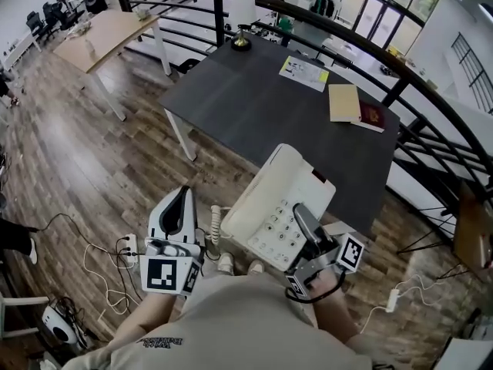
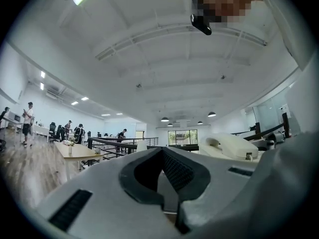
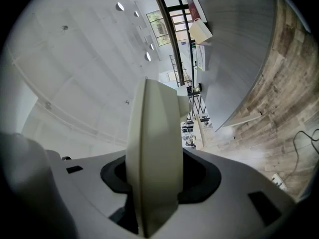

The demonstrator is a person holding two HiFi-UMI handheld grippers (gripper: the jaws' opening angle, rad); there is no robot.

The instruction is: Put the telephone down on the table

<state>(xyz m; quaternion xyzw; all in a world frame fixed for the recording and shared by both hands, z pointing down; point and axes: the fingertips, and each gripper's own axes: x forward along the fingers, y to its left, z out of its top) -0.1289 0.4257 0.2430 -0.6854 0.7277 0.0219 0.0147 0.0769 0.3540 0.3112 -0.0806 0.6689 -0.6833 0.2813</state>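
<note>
A cream desk telephone (image 1: 277,199) with its handset in the cradle hangs in the air, short of the near edge of the dark grey table (image 1: 254,99). My right gripper (image 1: 302,218) is shut on the phone's near edge by the keypad. In the right gripper view the phone's edge (image 3: 152,153) stands upright between the jaws of the right gripper (image 3: 152,176), and the table (image 3: 234,44) lies beyond. My left gripper (image 1: 182,195) hovers left of the phone, jaws together and holding nothing. The left gripper view shows the left gripper (image 2: 162,151) with the phone (image 2: 232,146) off to its right.
On the table's far right lie a printed sheet (image 1: 304,73), a tan envelope (image 1: 344,102) and a red booklet (image 1: 373,116); a lamp base (image 1: 242,43) stands at its far edge. A black railing (image 1: 431,91) runs behind. The coiled cord (image 1: 216,226) dangles; a power strip (image 1: 129,247) lies on the floor.
</note>
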